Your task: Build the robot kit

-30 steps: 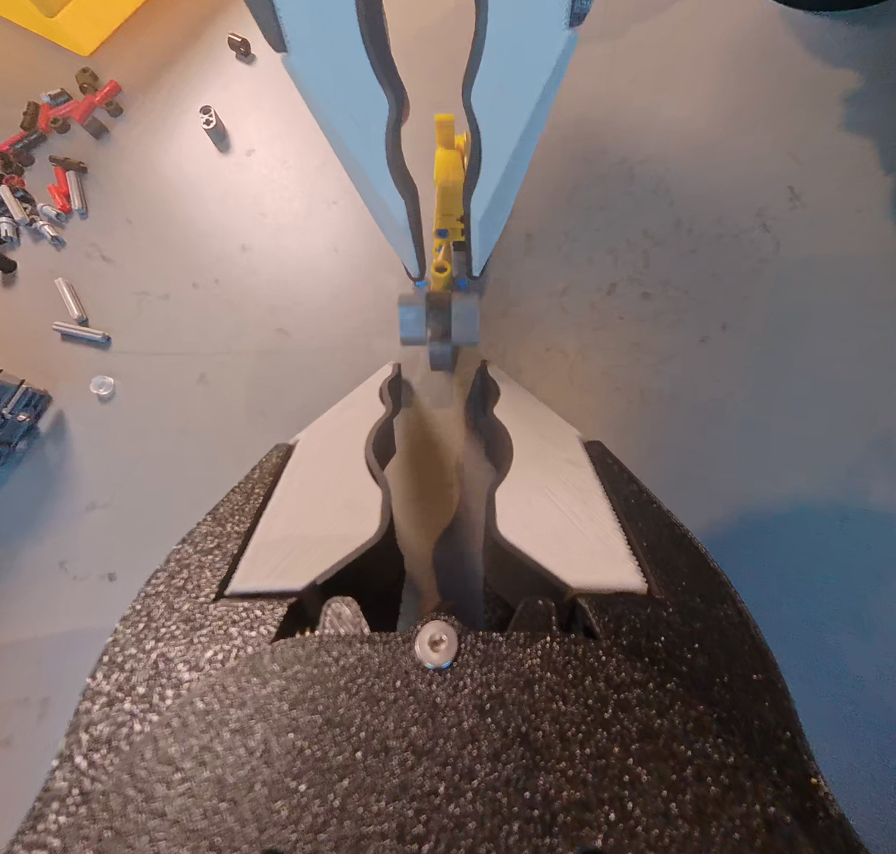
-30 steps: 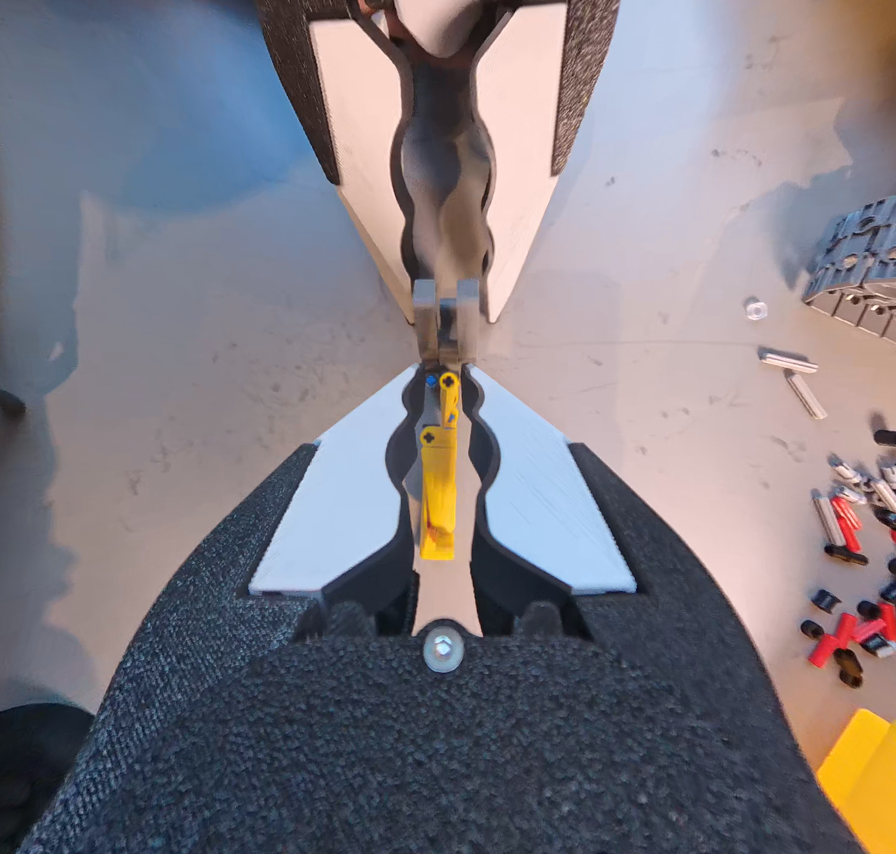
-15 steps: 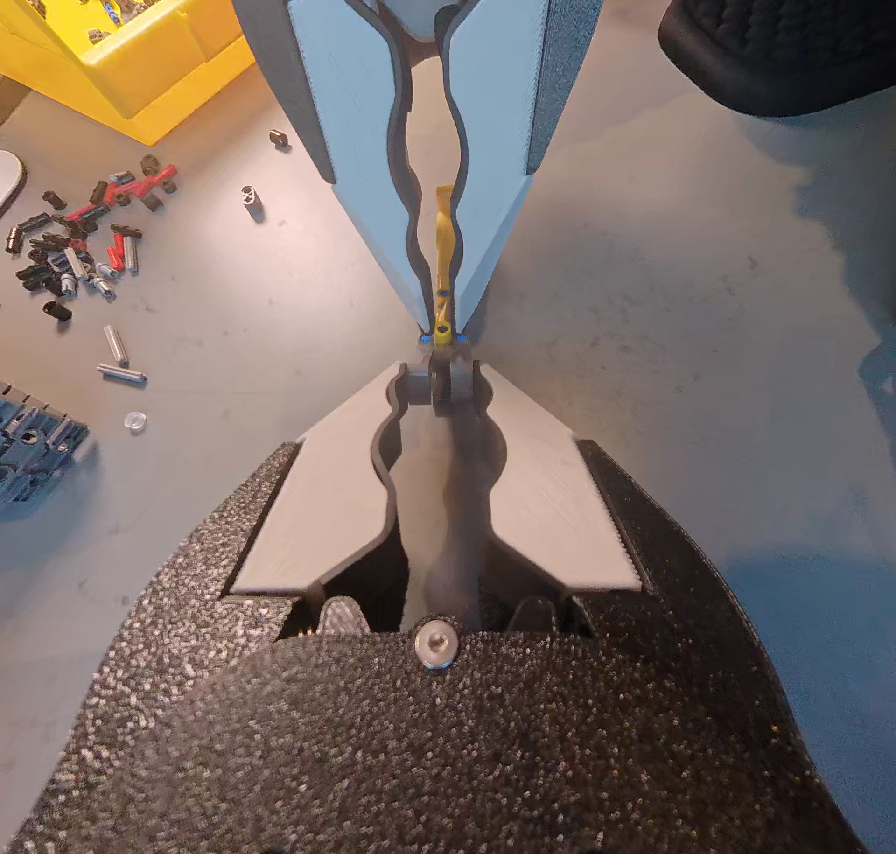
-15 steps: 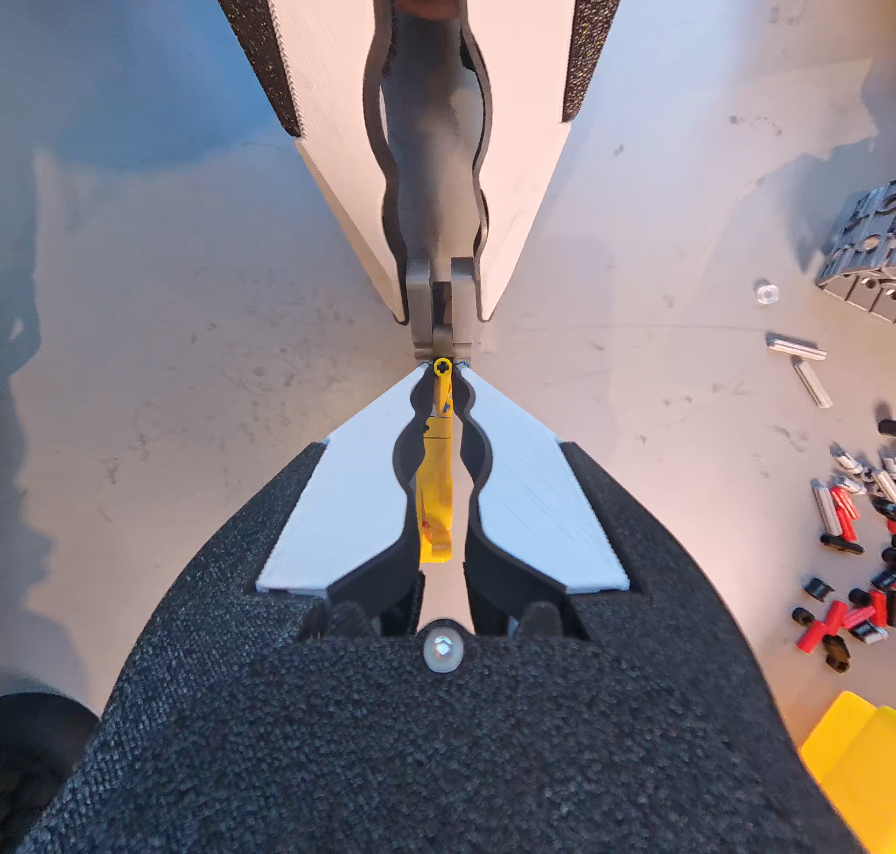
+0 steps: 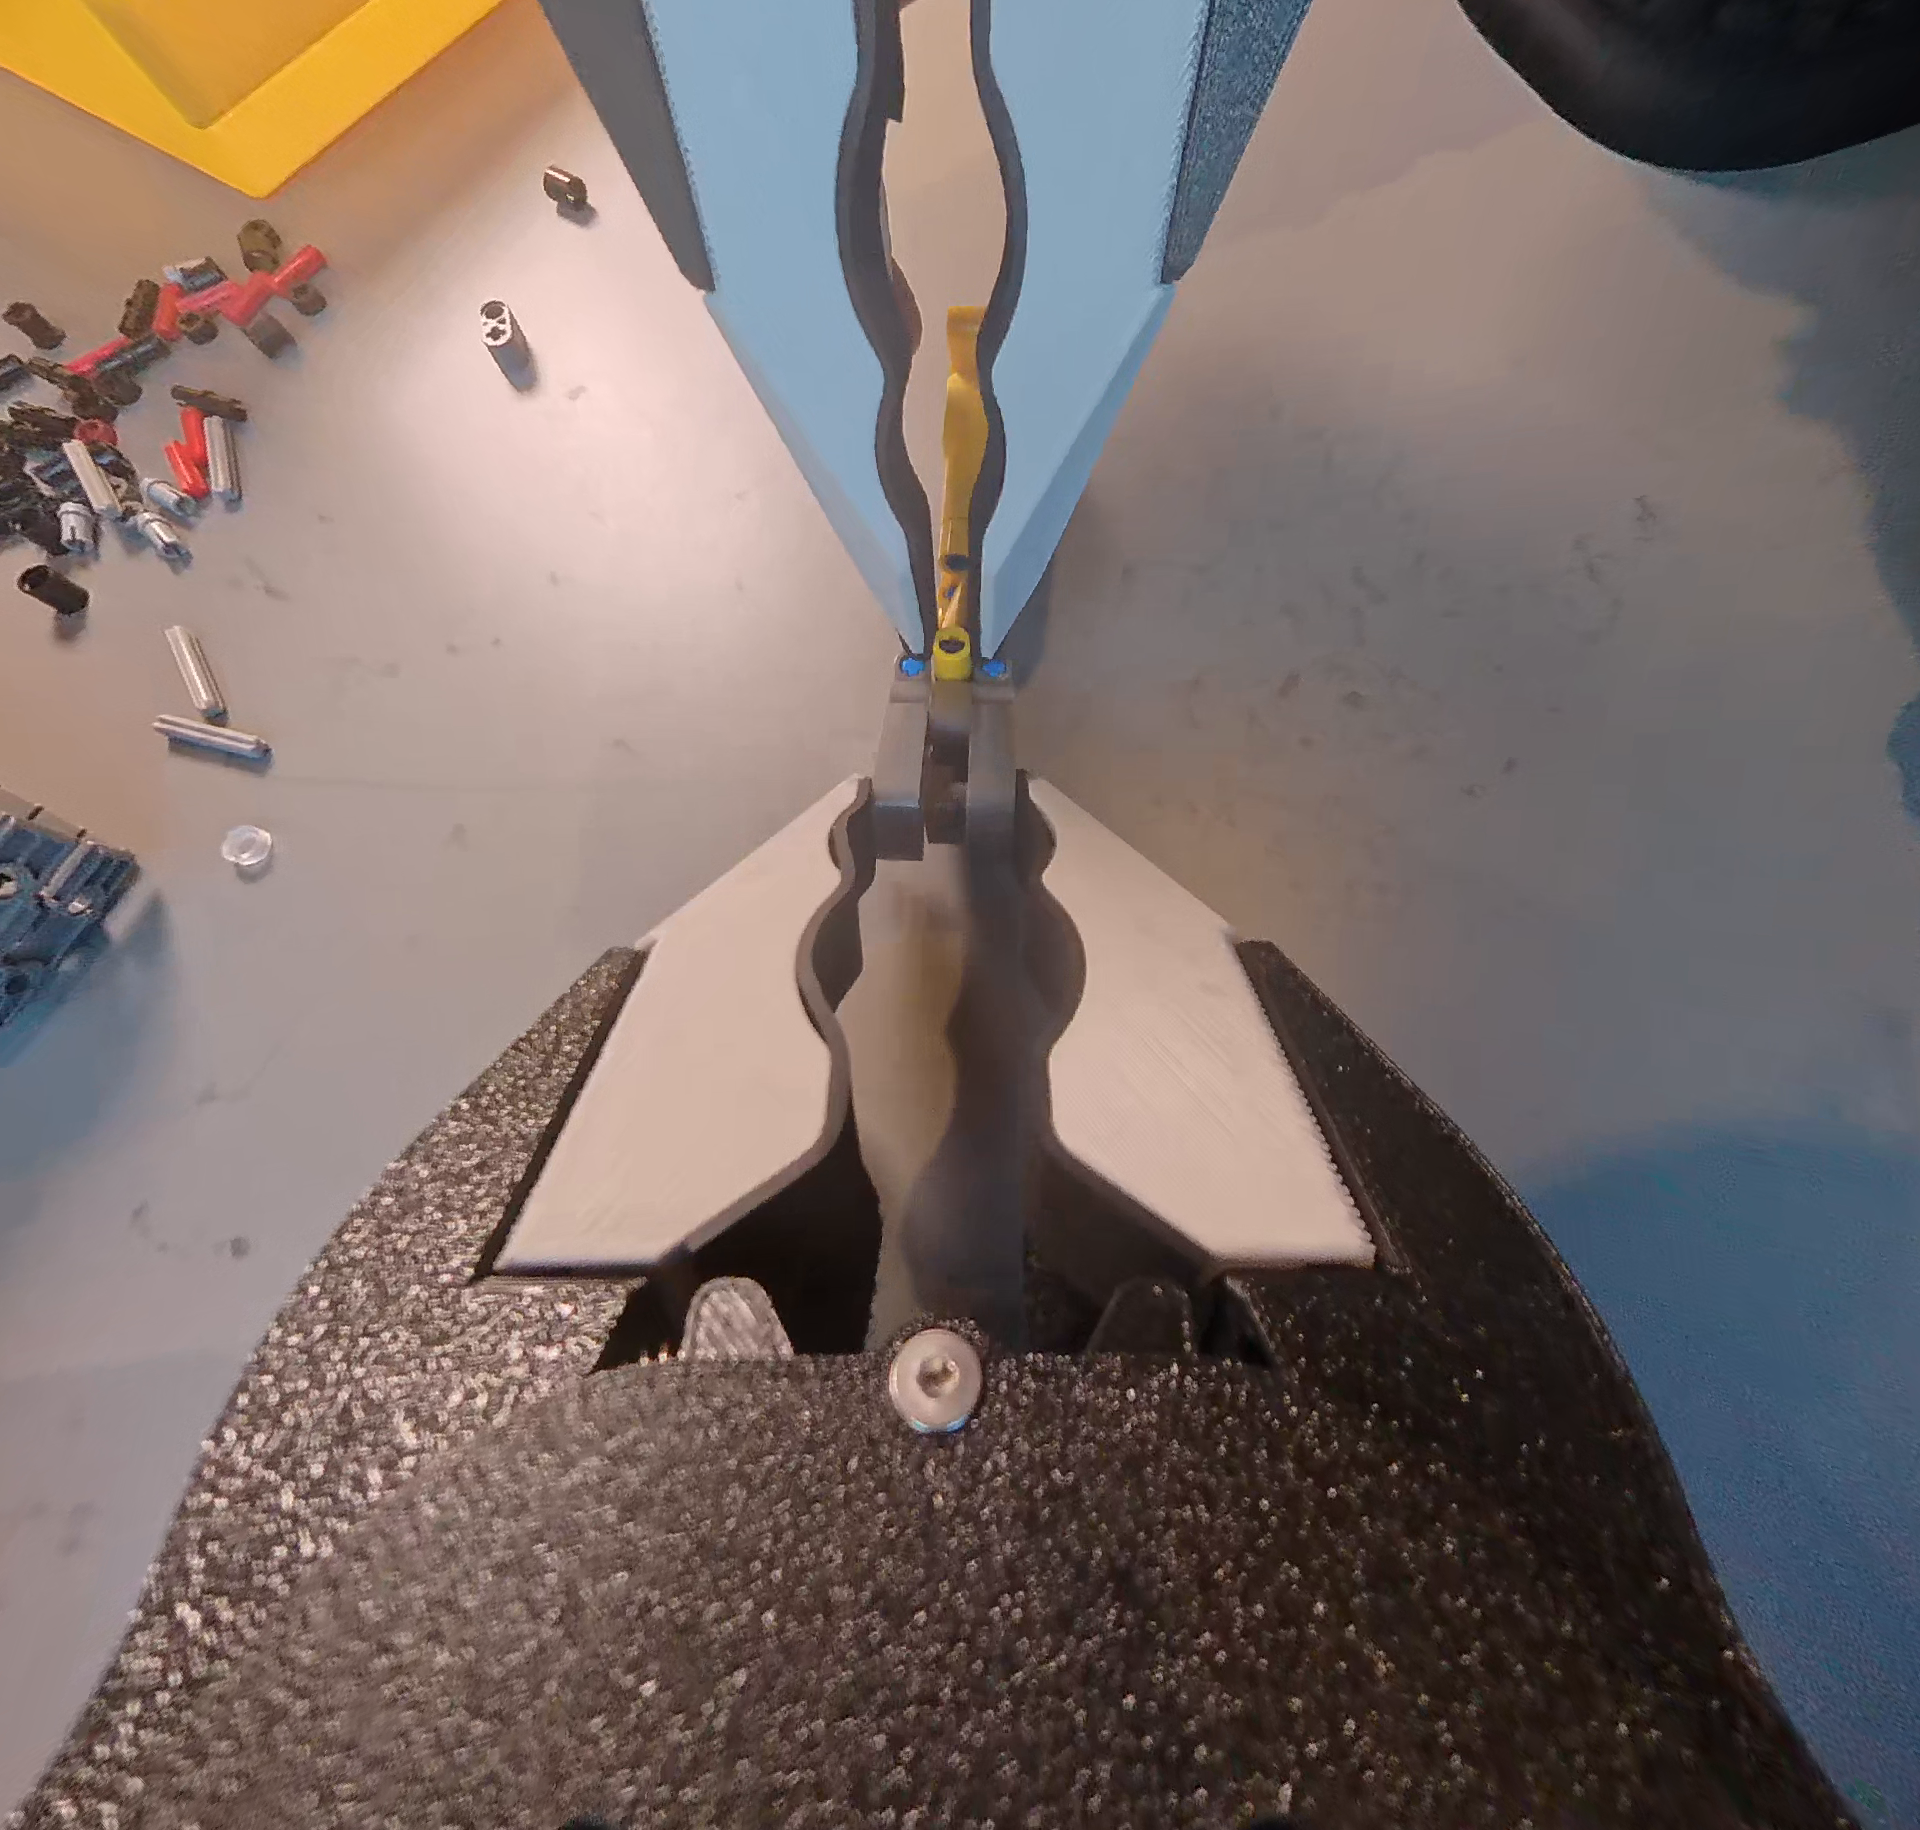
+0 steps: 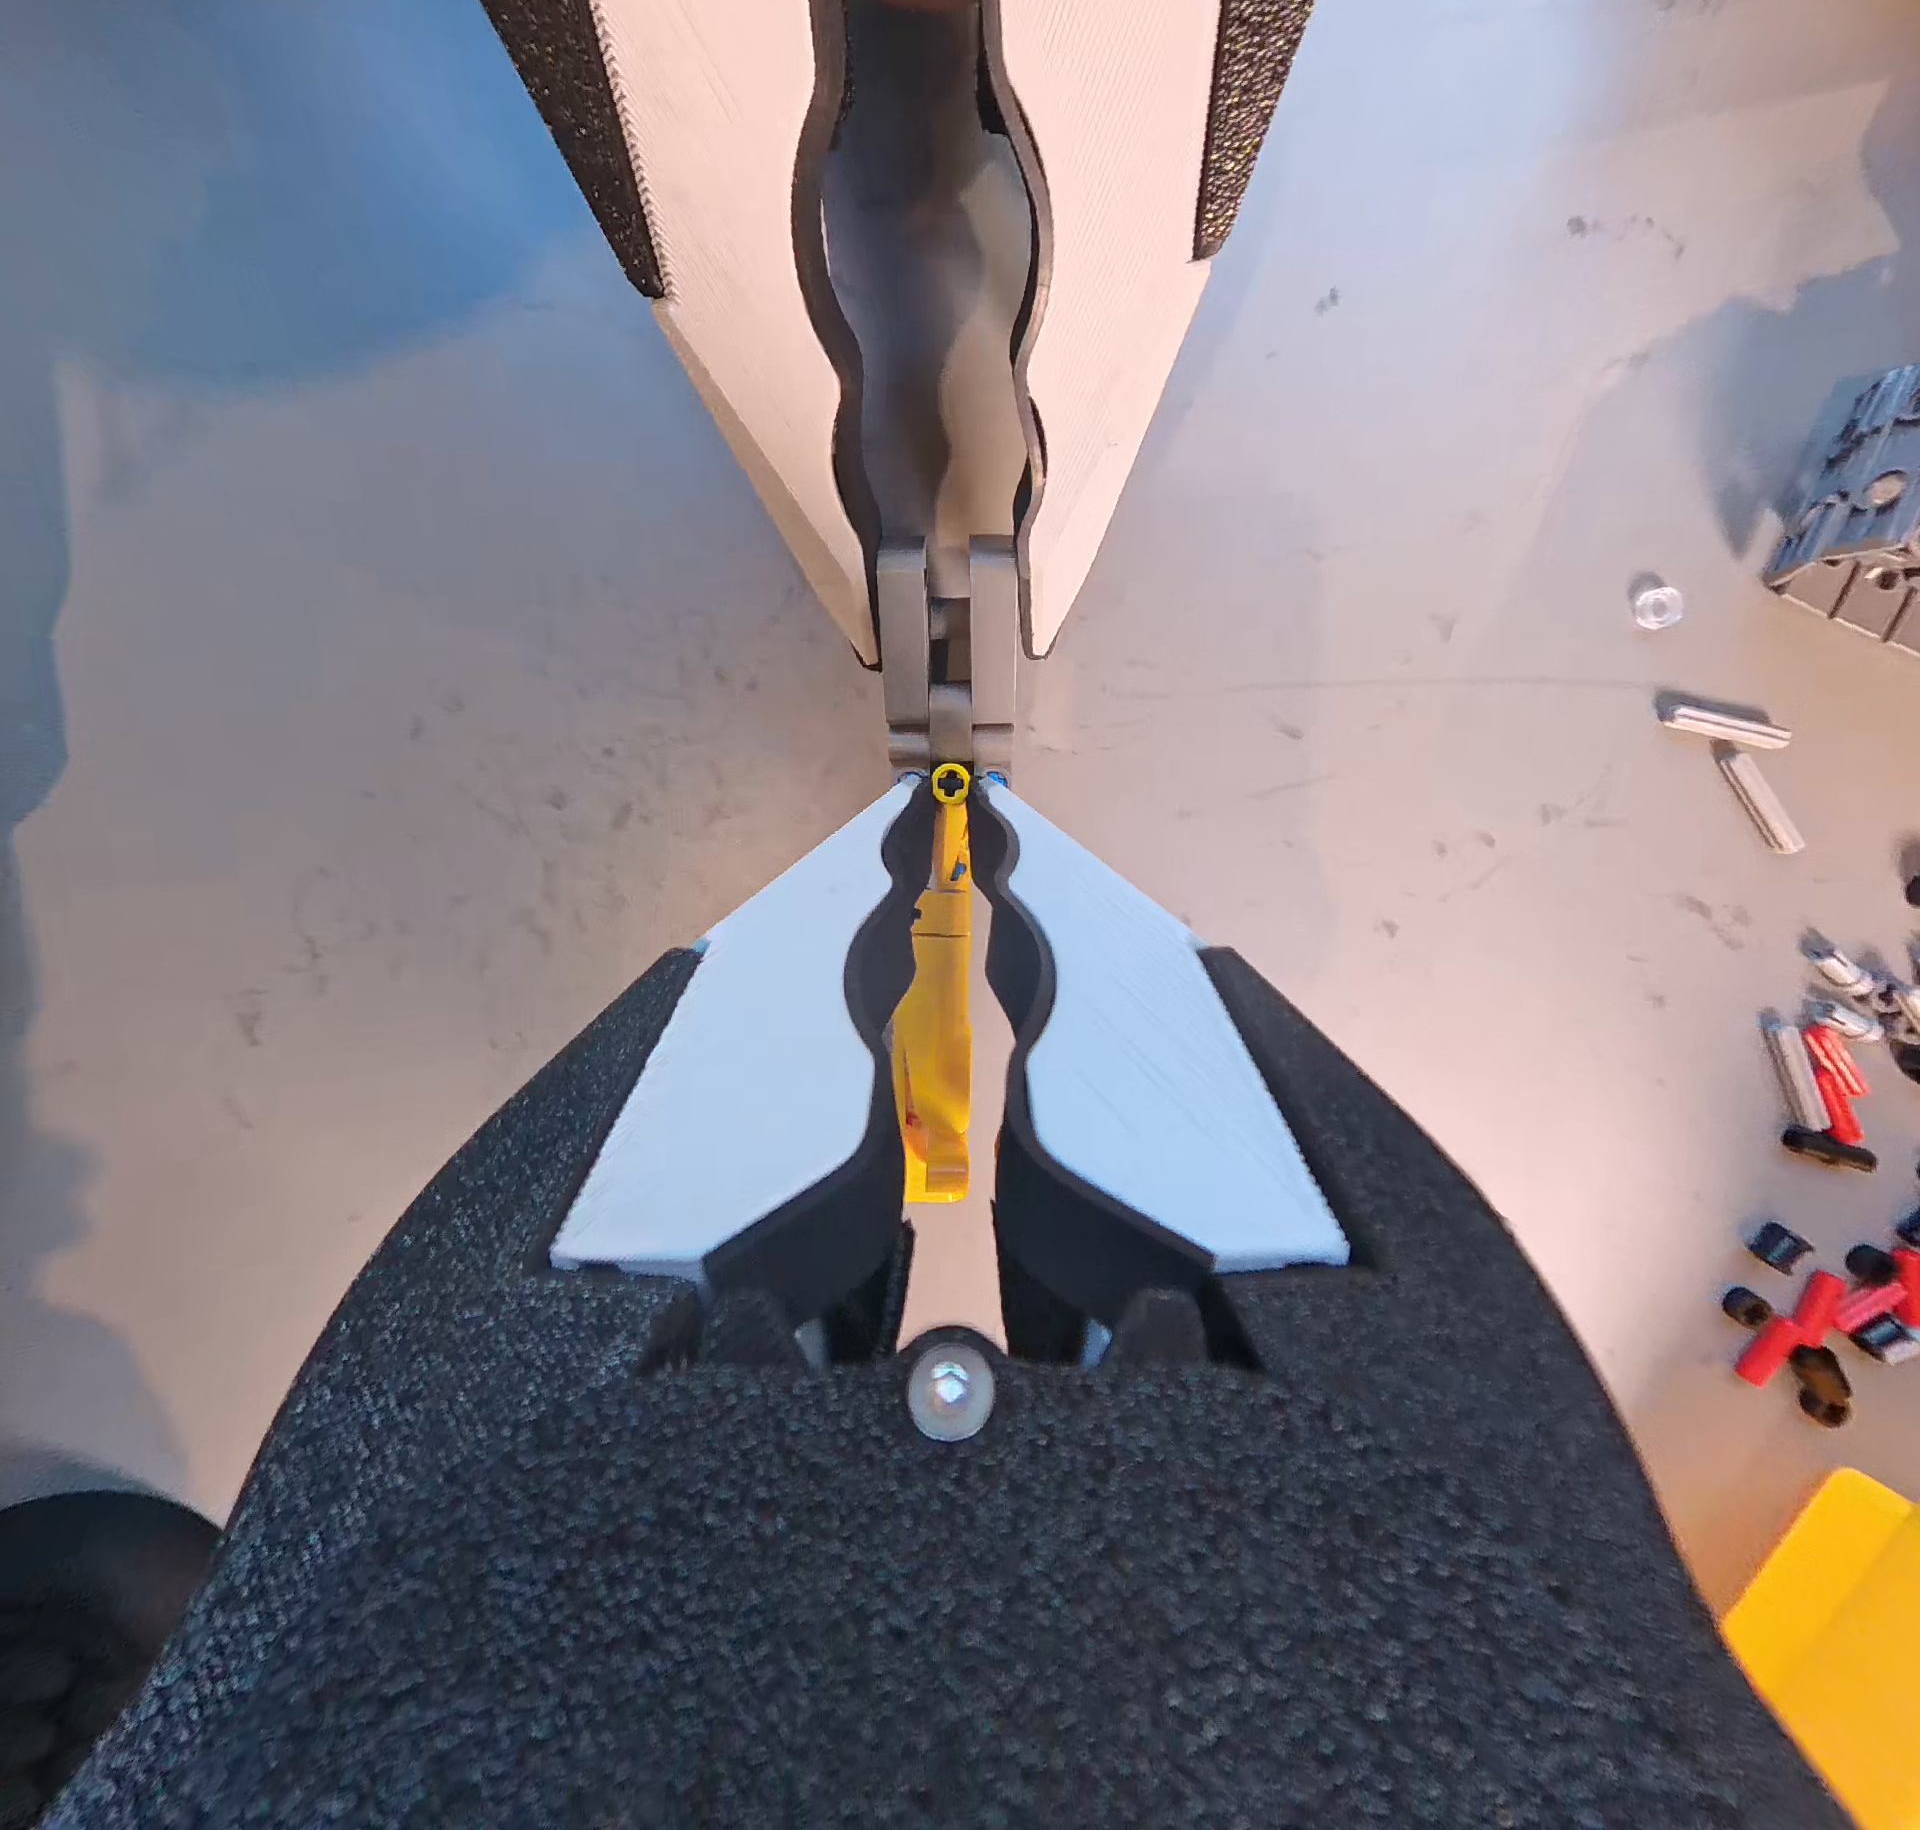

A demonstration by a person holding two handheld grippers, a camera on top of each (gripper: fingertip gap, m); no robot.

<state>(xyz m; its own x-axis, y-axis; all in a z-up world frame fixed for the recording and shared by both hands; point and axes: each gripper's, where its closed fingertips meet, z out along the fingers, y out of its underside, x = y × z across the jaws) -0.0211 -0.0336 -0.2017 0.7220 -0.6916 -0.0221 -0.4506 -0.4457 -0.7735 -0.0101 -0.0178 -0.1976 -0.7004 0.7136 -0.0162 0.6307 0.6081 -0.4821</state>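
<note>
My left gripper (image 5: pixel 945 788) is shut on a small grey forked piece (image 5: pixel 940 772), which sticks out past its fingertips. My right gripper (image 6: pixel 951 788) is shut on a long yellow piece (image 6: pixel 935 1053) that lies lengthwise between its fingers. The two grippers face each other tip to tip above the grey table. The yellow piece's round end (image 6: pixel 951 783) sits at the mouth of the grey fork (image 6: pixel 945 637), touching it. In the left wrist view the right gripper (image 5: pixel 954 650) comes in from the top with the yellow piece (image 5: pixel 961 450). In the right wrist view the left gripper (image 6: pixel 951 653) comes in from the top.
A yellow bin (image 5: pixel 208 35) stands at the back left. Loose red, black and grey small pieces (image 5: pixel 135 409), grey pins (image 5: pixel 197 679), a clear round bit (image 5: pixel 246 845) and a blue-grey track piece (image 5: pixel 52 897) lie nearby. A black mesh object (image 5: pixel 1714 24) is at the top right. Left and right tips are no more than a few centimetres apart.
The grippers have drawn closer together. The grey forked piece now sits deeper between my left fingers, and the yellow piece's end has lined up with the fork.
</note>
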